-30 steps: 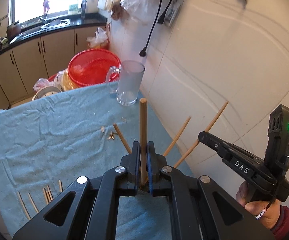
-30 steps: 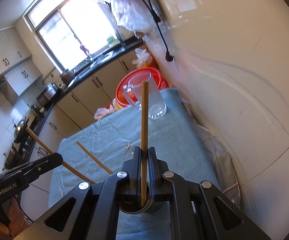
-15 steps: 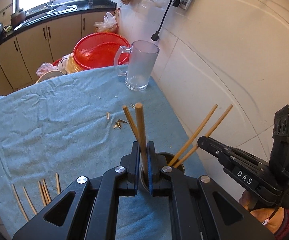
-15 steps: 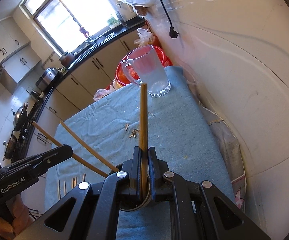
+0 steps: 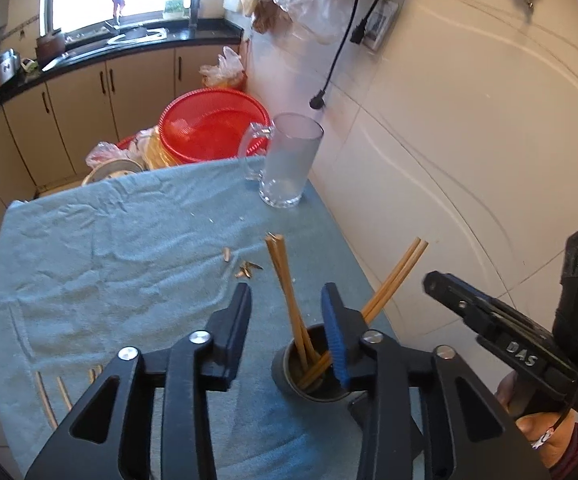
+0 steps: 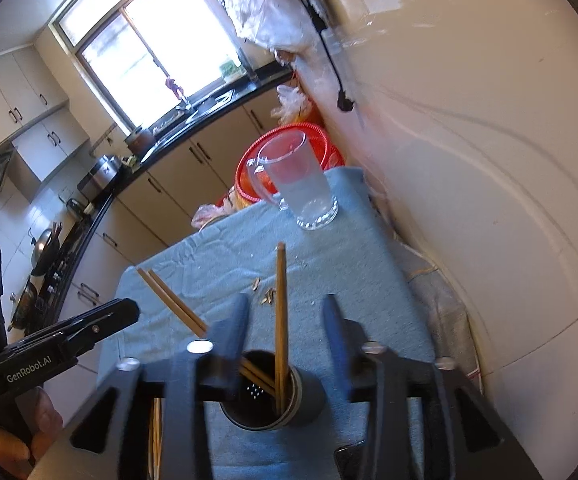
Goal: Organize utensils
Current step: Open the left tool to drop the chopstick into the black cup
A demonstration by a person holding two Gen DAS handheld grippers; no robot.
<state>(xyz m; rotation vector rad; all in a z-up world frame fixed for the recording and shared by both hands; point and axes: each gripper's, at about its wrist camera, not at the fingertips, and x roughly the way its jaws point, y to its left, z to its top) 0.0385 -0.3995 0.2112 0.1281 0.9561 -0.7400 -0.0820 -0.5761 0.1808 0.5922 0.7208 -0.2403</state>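
Both grippers' fingers point(image 5: 245, 312) have just spread, chopsticks point(image 5: 289, 300) free in the holder point(image 5: 285, 372); glass mug point(image 5: 289, 164) beyond.

Support surface: table covered by a wrinkled blue-grey towel point(image 5: 121, 248), set against the tiled wall. Standing on the towel: a clear glass mug point(image 5: 289, 164) at the far corner beside the wall, upright; a dark cylindrical holder point(image 5: 289, 376) at the near edge, upright, with chopsticks point(image 5: 289, 300) leaning inside. Lying on the towel: small husk-like scraps point(image 5: 245, 268) mid-surface, between mug and holder; loose chopsticks point(image 5: 49, 396) flat at the near left edge.
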